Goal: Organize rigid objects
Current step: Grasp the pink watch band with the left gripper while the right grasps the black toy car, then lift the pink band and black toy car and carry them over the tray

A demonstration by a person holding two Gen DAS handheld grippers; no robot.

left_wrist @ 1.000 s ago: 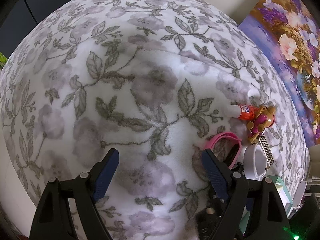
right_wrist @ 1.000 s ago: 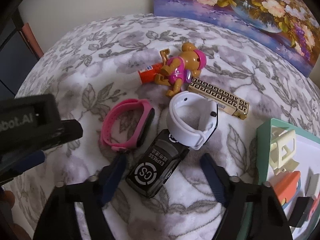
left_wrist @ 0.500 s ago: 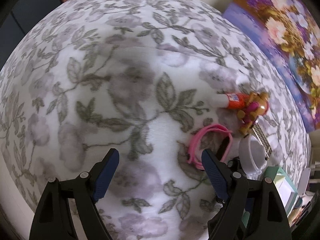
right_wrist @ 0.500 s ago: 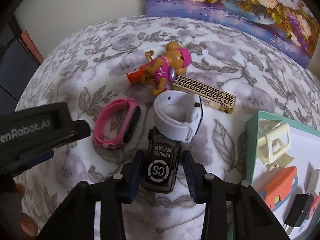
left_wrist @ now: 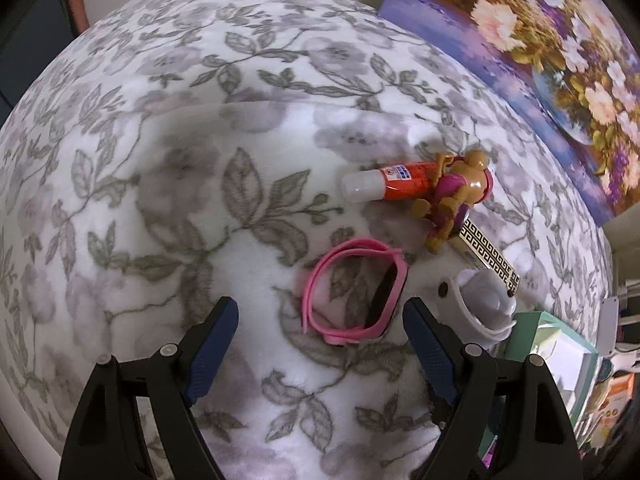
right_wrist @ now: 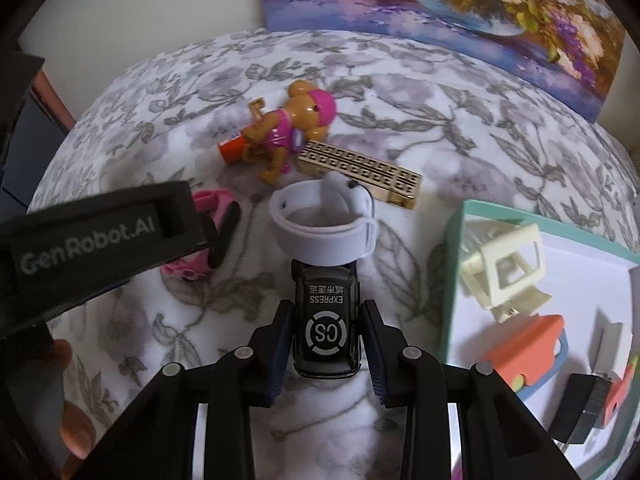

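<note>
My right gripper (right_wrist: 325,312) is shut on a black toy car (right_wrist: 325,320) marked "EXPRESS CS", on the floral blanket. A white wristband (right_wrist: 324,236) touches the car's front. Beyond lie a gold patterned bar (right_wrist: 360,172), a pink-and-brown toy dog (right_wrist: 288,128) and an orange glue stick (right_wrist: 232,150). A pink wristband (left_wrist: 356,292) lies just ahead of my open, empty left gripper (left_wrist: 320,316). In the left wrist view the white wristband (left_wrist: 480,304), toy dog (left_wrist: 456,196) and glue stick (left_wrist: 384,180) lie to the right.
A teal-rimmed white tray (right_wrist: 454,280) at the right holds a cream hair clip (right_wrist: 504,268), an orange-and-blue toy (right_wrist: 528,352) and other small items. A flower painting (right_wrist: 440,0) leans against the wall behind. The left gripper's body (right_wrist: 100,232) crosses the right view.
My right gripper has closed on the black toy car. My left gripper has moved right, so the pink wristband now lies between its fingers' line of sight.
</note>
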